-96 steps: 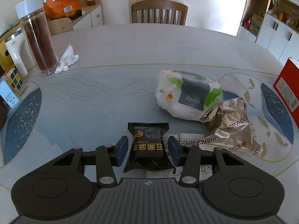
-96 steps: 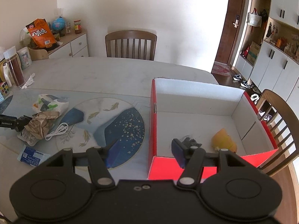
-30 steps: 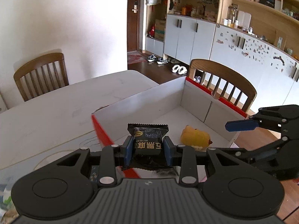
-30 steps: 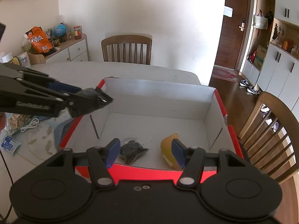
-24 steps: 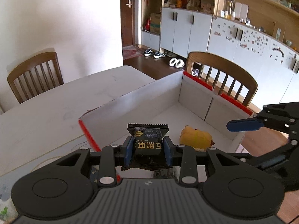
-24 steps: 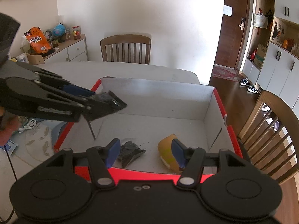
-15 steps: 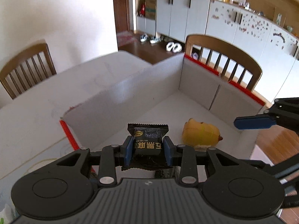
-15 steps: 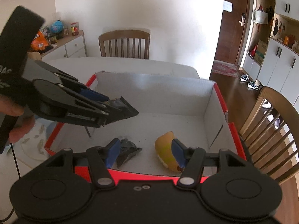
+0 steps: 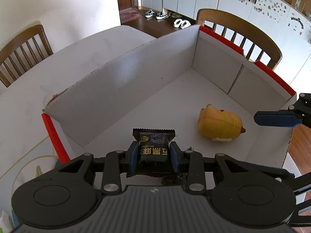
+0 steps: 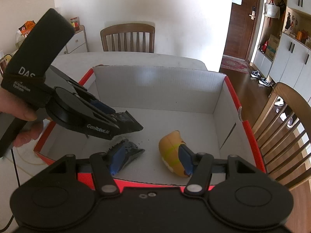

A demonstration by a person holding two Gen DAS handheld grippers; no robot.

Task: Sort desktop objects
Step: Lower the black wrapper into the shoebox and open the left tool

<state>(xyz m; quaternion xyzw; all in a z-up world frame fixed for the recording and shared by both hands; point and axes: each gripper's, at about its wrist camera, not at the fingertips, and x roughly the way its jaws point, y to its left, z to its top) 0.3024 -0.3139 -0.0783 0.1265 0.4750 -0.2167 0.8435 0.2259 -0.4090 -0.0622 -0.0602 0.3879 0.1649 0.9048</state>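
My left gripper (image 9: 154, 153) is shut on a black snack packet (image 9: 153, 138) with gold lettering and hangs over the inside of the red box with white walls (image 9: 120, 89). In the right wrist view, the left gripper (image 10: 124, 125) slants down into the box (image 10: 159, 89) with the packet (image 10: 129, 123) sticking out past its tips. On the box floor lie a yellow toy (image 10: 169, 147) and another dark packet (image 10: 132, 149). My right gripper (image 10: 151, 161) stands open over the box's near red edge, with nothing between its fingers.
A person's hand (image 10: 25, 124) grips the left tool's handle. Wooden chairs stand behind the table (image 10: 127, 36) and to the right of the box (image 10: 283, 128). A white cable (image 9: 29, 157) lies on the table left of the box. The right gripper's blue finger (image 9: 276, 118) reaches over the box's corner.
My left gripper has carried the black packet further over the box, sunk lower and tipped downward. My right gripper has edged slightly closer to the box.
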